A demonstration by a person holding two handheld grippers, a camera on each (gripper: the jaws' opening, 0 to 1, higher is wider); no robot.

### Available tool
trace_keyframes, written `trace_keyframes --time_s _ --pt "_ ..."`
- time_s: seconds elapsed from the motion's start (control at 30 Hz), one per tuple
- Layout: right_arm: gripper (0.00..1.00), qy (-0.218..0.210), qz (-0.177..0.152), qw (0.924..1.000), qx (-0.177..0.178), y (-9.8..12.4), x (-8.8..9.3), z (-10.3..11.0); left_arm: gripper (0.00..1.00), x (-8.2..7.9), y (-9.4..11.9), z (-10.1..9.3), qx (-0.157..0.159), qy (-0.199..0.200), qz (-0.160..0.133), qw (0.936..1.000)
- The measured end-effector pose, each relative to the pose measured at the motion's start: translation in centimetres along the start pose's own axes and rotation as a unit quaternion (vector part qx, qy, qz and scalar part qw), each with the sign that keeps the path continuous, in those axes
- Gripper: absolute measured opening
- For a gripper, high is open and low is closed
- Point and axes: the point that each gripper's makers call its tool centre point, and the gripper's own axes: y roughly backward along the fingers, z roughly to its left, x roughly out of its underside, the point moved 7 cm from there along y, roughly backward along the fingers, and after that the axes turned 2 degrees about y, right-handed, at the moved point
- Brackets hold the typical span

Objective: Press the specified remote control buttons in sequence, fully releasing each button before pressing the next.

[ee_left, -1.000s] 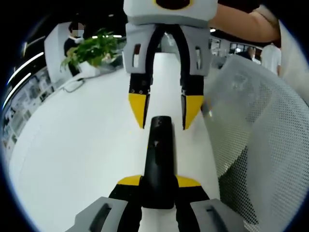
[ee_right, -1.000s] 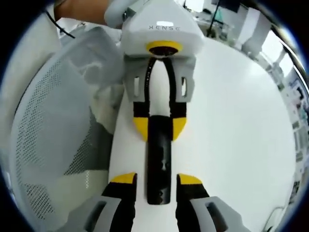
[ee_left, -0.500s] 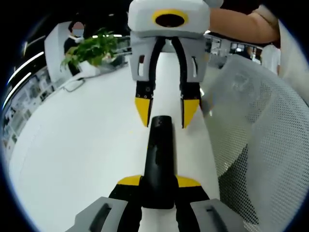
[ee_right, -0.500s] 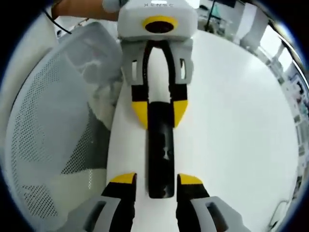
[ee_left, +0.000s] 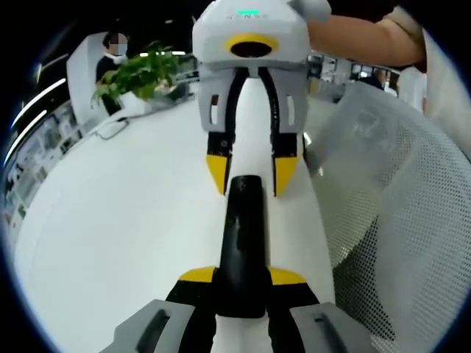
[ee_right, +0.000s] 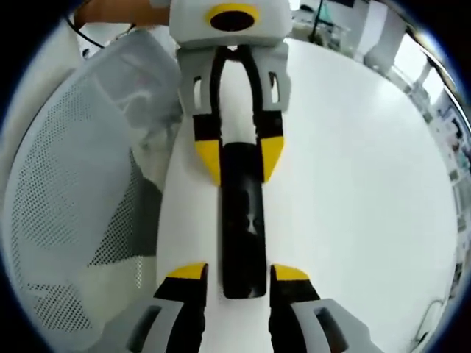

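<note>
A slim black remote (ee_left: 241, 243) lies lengthwise on the white table (ee_left: 125, 243). My left gripper (ee_left: 243, 278) is shut on its near end, yellow tips pressed against both sides. In the right gripper view the same remote (ee_right: 243, 220) runs away from me, with the left gripper (ee_right: 240, 158) clamped on its far end. My right gripper (ee_right: 239, 273) stands open, its jaws straddling the remote's end with white table showing on each side. It enters the left gripper view from the top, where the right gripper (ee_left: 250, 175) hangs just over the remote's far tip.
A white mesh chair back (ee_left: 397, 213) stands close along the table's edge, seen too as a chair back (ee_right: 81, 198). A green plant (ee_left: 143, 73) and a person (ee_left: 112, 59) are at the far end. A bare arm (ee_left: 368, 37) holds the right gripper.
The right gripper has lifted and tilted a little over the remote's end, showing more of its body in the left gripper view. Both jaw widths look the same. The remote stays held.
</note>
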Motion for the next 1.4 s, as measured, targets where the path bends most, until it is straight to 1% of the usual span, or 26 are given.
trace_keyframes --time_s 0.33,0.37,0.43,0.7,0.83,0.97,1.4 --pt "0.30 0.002 0.004 1.0000 -0.003 -0.57 0.11 0.03 0.24 0.06 -0.05 -0.03 0.001 0.000 0.001 1.0000" --pt "0.29 0.009 0.004 1.0000 -0.001 -0.58 0.08 -0.06 0.24 0.06 -0.06 -0.05 0.001 -0.001 0.001 1.0000" --pt "0.29 0.004 0.005 1.0000 -0.002 -0.59 0.09 -0.02 0.24 0.08 -0.08 -0.05 0.001 -0.001 0.001 1.0000" --pt "0.24 0.022 0.008 0.9996 0.014 -0.71 0.15 0.03 0.24 0.15 -0.14 -0.10 0.002 -0.001 0.001 1.0000" --pt "0.24 0.024 0.008 0.9996 0.014 -0.69 0.10 0.11 0.24 0.14 -0.15 -0.16 0.002 -0.001 0.000 1.0000" --pt "0.22 0.029 0.011 0.9994 0.015 -0.69 0.05 0.23 0.24 0.15 -0.14 -0.19 0.001 -0.001 -0.001 1.0000" --pt "0.20 0.023 0.013 0.9995 0.018 -0.68 0.03 0.03 0.24 0.12 -0.07 -0.04 0.001 -0.001 0.001 1.0000"
